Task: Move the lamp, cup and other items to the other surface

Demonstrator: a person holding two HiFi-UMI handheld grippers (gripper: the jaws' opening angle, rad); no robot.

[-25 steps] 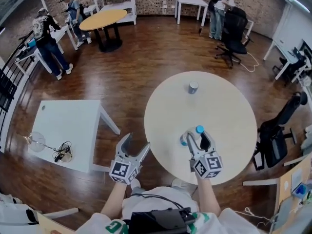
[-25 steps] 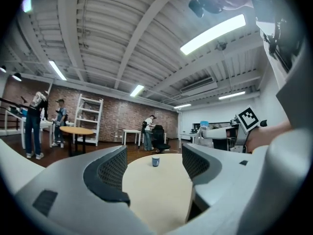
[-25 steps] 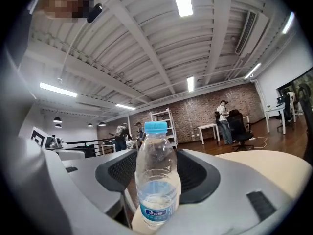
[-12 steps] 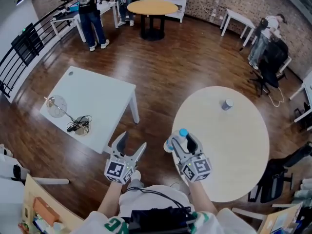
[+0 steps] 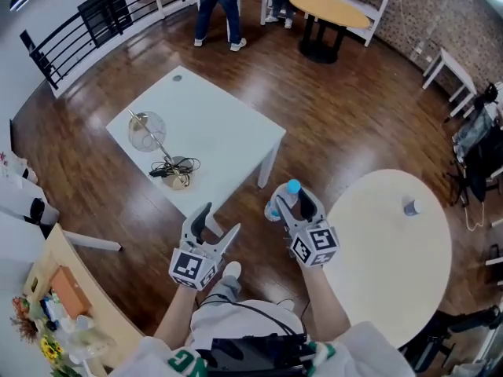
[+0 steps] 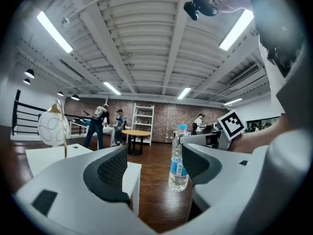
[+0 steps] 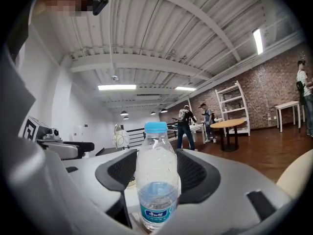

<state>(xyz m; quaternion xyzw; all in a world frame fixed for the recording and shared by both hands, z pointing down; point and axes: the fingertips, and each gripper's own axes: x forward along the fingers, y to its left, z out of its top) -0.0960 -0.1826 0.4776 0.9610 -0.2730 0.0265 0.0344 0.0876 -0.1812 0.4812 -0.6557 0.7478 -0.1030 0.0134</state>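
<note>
A person holds a water bottle (image 5: 277, 207) upright in the right claw (image 5: 292, 201) above the wooden floor (image 5: 314, 124), between the round worktop (image 5: 385, 250) and the square white worktop (image 5: 228, 132). The likeliest mishap from here is a slip. The bottle is smooth, rounded plastic with water low inside, so a quick swing or a jolt on set-down could twist it out of the pads or tip it over. The landing spot carries its own risk: the lamp (image 5: 149, 132) stands on the square worktop on a thin stem, its cable (image 5: 169, 167) bunched at the base, and a bottle put down too near could snag the cord or knock the lamp over. The cup (image 5: 411, 207) sits well apart on the round worktop, apparently not yet moved. The right claw's jaws stand at roughly half their spread and press on the bottle's body from both sides, the blue cap rising above them. The left claw (image 5: 220, 222) is held level beside it, jaws wide apart and gripping nothing; the bottle seen between them in the left gripper view is only beyond them.
</note>
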